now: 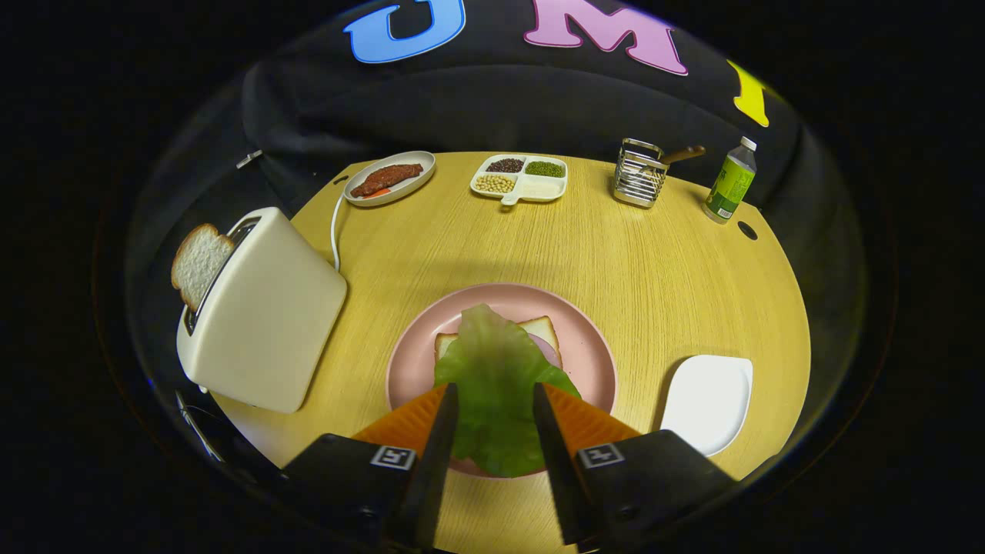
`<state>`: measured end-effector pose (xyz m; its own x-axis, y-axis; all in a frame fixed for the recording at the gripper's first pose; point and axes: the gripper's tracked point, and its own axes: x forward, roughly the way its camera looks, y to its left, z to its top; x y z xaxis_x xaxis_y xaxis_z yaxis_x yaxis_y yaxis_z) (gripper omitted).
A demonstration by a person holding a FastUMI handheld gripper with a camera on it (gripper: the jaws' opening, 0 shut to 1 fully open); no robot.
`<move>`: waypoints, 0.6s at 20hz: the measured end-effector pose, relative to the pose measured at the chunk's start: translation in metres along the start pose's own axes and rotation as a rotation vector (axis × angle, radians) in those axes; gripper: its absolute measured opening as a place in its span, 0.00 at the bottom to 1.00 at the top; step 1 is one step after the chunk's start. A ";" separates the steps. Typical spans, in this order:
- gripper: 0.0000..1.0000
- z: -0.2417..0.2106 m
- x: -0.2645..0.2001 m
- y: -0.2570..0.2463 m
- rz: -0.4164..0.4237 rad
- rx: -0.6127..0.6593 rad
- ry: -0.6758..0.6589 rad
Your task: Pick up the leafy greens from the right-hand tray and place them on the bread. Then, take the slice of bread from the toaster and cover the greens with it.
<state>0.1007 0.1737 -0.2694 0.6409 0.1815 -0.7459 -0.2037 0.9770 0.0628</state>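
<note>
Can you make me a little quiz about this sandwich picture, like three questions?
1. True or false: the leafy greens lie between the gripper fingers, over the bread on the pink plate.
2. Where is the other bread slice? A) in the toaster B) on the white tray C) beside the bottle
3. Fill in: the divided dish holds beans and ____.

Key: 1 true; 2 A; 3 grains.
</note>
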 end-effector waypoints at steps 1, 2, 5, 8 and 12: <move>0.72 0.003 -0.003 0.002 0.007 -0.001 -0.015; 0.86 0.006 -0.009 0.003 0.007 -0.002 -0.030; 0.99 0.022 -0.025 0.015 0.026 -0.004 -0.087; 0.99 0.045 -0.050 0.045 0.081 -0.048 -0.162; 0.99 0.082 -0.080 0.095 0.152 -0.130 -0.256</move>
<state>0.0903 0.2613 -0.1493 0.7580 0.3624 -0.5424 -0.3932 0.9173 0.0634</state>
